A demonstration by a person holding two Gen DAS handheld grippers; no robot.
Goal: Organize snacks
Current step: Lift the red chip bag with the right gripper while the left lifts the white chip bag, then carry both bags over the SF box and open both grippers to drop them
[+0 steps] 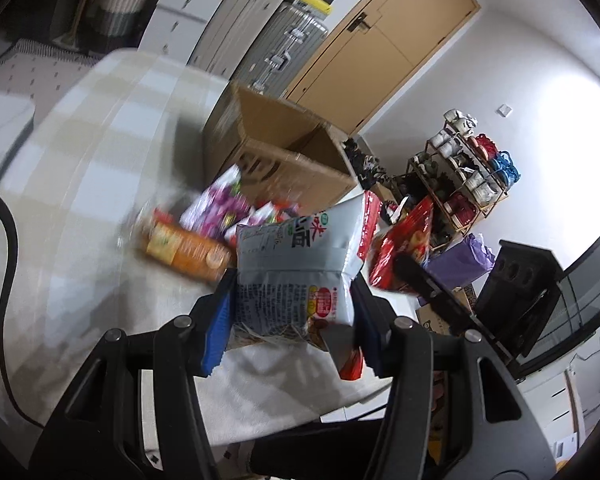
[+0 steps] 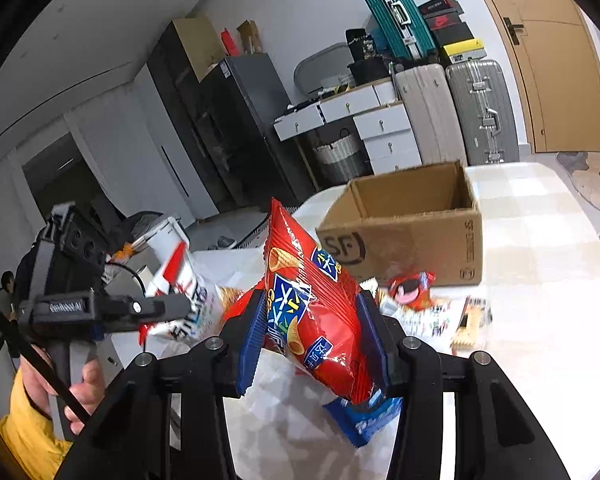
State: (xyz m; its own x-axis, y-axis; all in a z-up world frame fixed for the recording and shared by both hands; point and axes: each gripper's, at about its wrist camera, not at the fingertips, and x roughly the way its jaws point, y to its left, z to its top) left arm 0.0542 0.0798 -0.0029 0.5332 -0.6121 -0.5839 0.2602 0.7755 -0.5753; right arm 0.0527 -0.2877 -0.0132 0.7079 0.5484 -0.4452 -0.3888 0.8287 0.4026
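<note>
Holding one snack bag apiece, the two tools are both loaded: the left hand-held gripper (image 1: 294, 300) has its blue pads pinched on the lower part of a grey-and-white noodle bag (image 1: 300, 256), and the right hand-held gripper (image 2: 314, 330) is clamped narrow across the waist of a red corn-cone bag (image 2: 314, 312). Each bag stands up out of its jaws clear of the worktop (image 2: 540, 280), a carry grip that likely keeps the contents from being crushed while they travel. One open cardboard box (image 2: 412, 216) sits on the worktop beyond the bags, its flaps up and its visible inside bare, so it is probably where the snacks are meant to go. Between the grippers and the box lies the remaining pile: in the left view, an orange packet (image 1: 188, 250) and a purple-and-white bag (image 1: 220, 206), both blurred; in the right view, a small red packet (image 2: 410, 288) and one blue packet (image 2: 364, 420) under the jaws. The exact count of loose snacks cannot be told.
</note>
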